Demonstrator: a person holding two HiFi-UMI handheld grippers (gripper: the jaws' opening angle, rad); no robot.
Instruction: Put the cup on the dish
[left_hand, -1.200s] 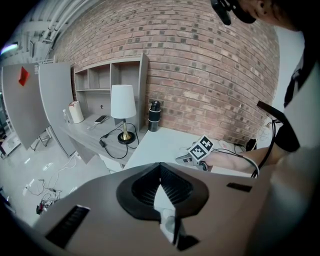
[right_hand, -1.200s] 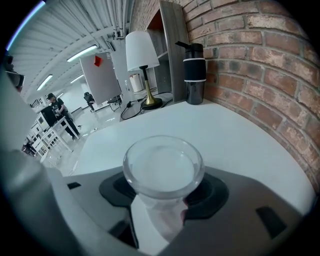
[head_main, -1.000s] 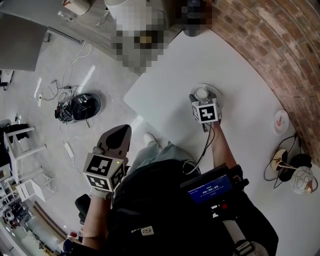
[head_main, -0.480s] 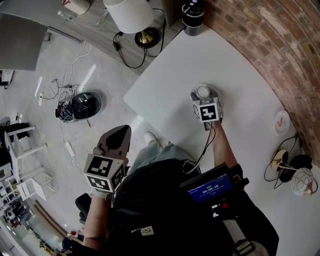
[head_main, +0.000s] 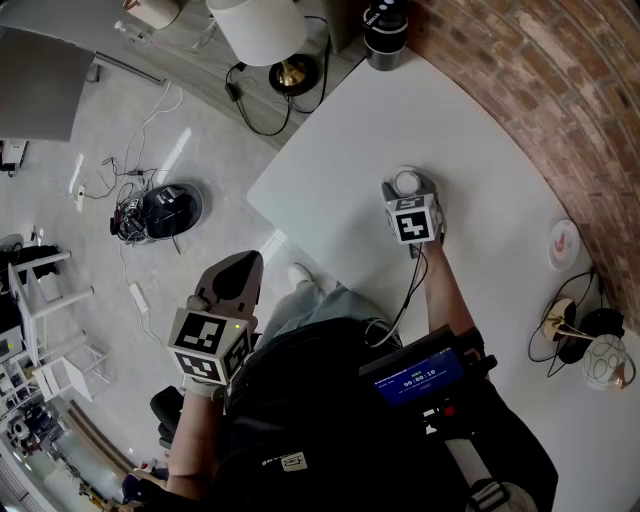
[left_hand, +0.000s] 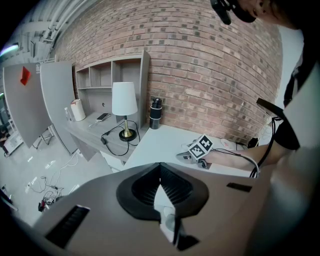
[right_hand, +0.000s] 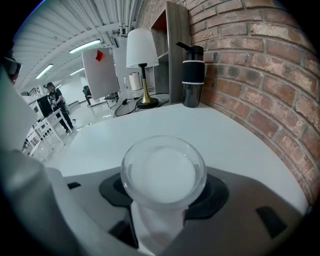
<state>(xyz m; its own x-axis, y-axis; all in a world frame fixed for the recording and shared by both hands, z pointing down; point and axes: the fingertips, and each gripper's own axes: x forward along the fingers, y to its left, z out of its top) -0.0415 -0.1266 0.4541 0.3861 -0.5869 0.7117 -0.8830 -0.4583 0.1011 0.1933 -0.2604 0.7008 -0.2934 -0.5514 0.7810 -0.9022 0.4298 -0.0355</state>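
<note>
Glass cup (head_main: 405, 184), clear and rim upward, shown in three views; places are given relative to the lamp (head_main: 258, 28).

Head view. The cup sits between the fingers of the right gripper (head_main: 407, 190), over the white worktop (head_main: 480, 140), below and to the right of the lamp and well apart from it. Whether its base touches the worktop cannot be told. The left gripper (head_main: 238, 268) hangs off the worktop's edge, above the floor (head_main: 150, 130), well below the lamp; its fingers lie together. A round white disc with a red mark (head_main: 563, 243) lies far to the right of the lamp, just beside the brick wall (head_main: 540, 80) and well apart from the cup.

Left gripper view. The two dark fingers meet at their tips with nothing between them. The lamp stands beyond them to the upper left; the right gripper's marker cube shows to the lamp's lower right.

Right gripper view. The fingers are set narrow and press on both sides of the cup, whose mouth faces the camera. The lamp stands well behind the cup, with a black flask (right_hand: 193, 75) just to its right against the brick wall.
</note>
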